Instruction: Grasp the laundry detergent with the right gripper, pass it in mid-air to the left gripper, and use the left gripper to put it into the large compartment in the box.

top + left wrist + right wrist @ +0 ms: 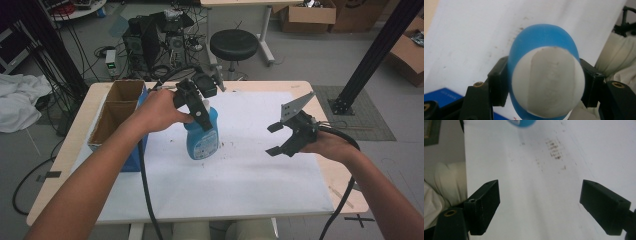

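A blue bottle (202,139) with a white label stands upright over the white sheet (240,175), left of centre. My left gripper (202,114) comes down on it from above and is shut on its upper part. In the left gripper view both black pads (499,85) press the bottle (544,45) from either side. Whether its base touches the sheet I cannot tell. My right gripper (274,139) hovers to the right of the bottle, well apart from it, open with nothing between its fingers (486,205). The bottle's blue base (521,122) peeks in at the top of the right gripper view.
An open cardboard box (117,107) with a blue side sits at the table's left edge, close behind my left forearm. Dark smudges (554,148) mark the sheet. Behind the table are a black stool (234,44), cables and a black post (375,55).
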### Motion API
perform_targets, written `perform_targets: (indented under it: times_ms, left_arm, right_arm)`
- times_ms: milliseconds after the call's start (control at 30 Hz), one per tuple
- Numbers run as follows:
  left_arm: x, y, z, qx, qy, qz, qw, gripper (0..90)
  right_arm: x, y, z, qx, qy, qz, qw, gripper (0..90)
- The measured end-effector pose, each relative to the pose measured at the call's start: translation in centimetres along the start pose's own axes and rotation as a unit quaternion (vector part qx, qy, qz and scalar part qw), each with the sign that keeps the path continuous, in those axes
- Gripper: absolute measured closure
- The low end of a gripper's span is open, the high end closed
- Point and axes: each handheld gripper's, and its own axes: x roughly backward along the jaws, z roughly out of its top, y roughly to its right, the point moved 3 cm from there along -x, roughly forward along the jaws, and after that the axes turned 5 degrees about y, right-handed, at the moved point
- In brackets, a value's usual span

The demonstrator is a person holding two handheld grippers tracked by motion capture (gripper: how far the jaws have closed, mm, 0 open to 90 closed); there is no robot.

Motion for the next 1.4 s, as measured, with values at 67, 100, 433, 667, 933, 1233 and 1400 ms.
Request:
perform_targets:
  times_ms: [67,100,433,667,933,1233,1400]
  left_arm:
    - [0.6,-0.4,0.1,0.018,0.002,0.014,0.9997,38.3]
    - [0.9,-0.6,0.2,0.027,0.002,0.02,0.9994,38.3]
    - [3.4,-2.9,-0.3,0.126,0.021,0.056,0.9902,38.3]
    - [5.1,-4.4,-0.5,0.188,0.023,0.084,0.9784,38.3]
    - [7.1,-6.2,-1.4,0.237,0.021,0.1,0.9662,38.3]
    - [9.4,-7.8,-2.4,0.306,0.019,0.124,0.9437,38.3]
    - [11.2,-8.7,-3.0,0.338,0.02,0.135,0.931,38.3]
  right_arm:
    - [0.4,0.3,-0.2,-0.002,-0.017,-0.006,0.9998,15.8]
    - [0.7,0.5,-0.3,-0.004,-0.022,-0.009,0.9997,15.7]
    - [2.6,1.4,-0.4,-0.003,-0.056,-0.031,0.9979,16.0]
    - [3.1,1.7,-0.4,0.01,-0.077,-0.035,0.9964,16.7]
    - [3.5,2.2,-0.7,0.002,-0.091,-0.037,0.9951,16.5]
    - [3.9,2.9,-1.5,-0.002,-0.118,-0.043,0.992,16.1]
    - [4.0,3.3,-2.0,-0.005,-0.129,-0.047,0.9905,16.1]
